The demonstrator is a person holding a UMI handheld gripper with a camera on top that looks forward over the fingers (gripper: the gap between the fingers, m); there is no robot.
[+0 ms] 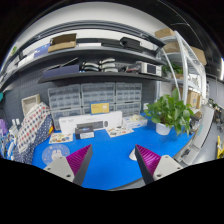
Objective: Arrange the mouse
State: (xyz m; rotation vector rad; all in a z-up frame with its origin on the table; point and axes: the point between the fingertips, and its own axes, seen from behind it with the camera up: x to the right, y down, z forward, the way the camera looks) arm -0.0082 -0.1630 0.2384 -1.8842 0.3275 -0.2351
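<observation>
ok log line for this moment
tongs: open, empty | blue table ahead | mouse: not visible | potted plant beyond right finger | white box at back

The single wide-angle camera rides on the gripper [108, 160], looking forward along its two fingers across the blue table [110, 150]. Shelves [95, 60] stand well beyond them.

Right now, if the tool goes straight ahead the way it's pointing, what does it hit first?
The tool is open, with bare blue table ahead. First in line looks like the white box at the table's back, though depth is unclear.
</observation>
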